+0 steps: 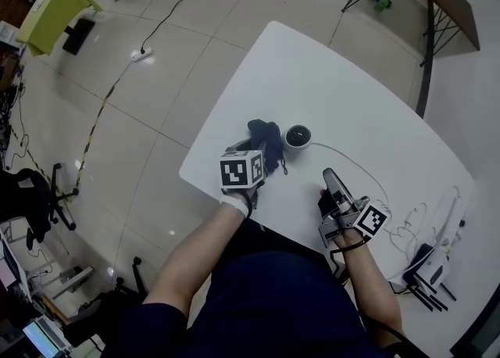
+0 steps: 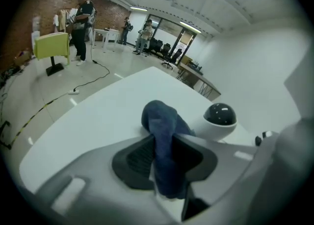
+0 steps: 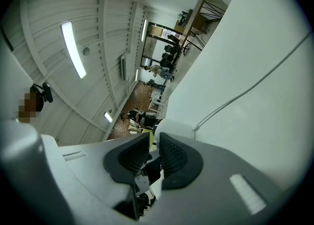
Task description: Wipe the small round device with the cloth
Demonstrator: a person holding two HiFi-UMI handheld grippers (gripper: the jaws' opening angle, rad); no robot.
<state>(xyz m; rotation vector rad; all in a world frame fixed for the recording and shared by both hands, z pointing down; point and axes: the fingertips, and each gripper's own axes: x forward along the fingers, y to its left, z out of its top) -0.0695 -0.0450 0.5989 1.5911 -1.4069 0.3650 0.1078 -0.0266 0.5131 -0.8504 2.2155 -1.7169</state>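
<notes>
Now the small round device (image 1: 298,137) sits mid-counter (image 1: 351,91), its cable (image 1: 355,162) trailing away. Just beside it is the dark blue cloth (image 1: 266,139), clamped in the left tongs (image 2: 166,145); whether it touches the dome is unclear. The right tongs (image 3: 153,153) hover near, jaws slightly apart and empty. Wiping looks barely begun, and most of it is left.

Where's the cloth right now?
In the head view the cloth sits mid-table, close beside the round device on that device's left. The left gripper is shut on it.
</notes>
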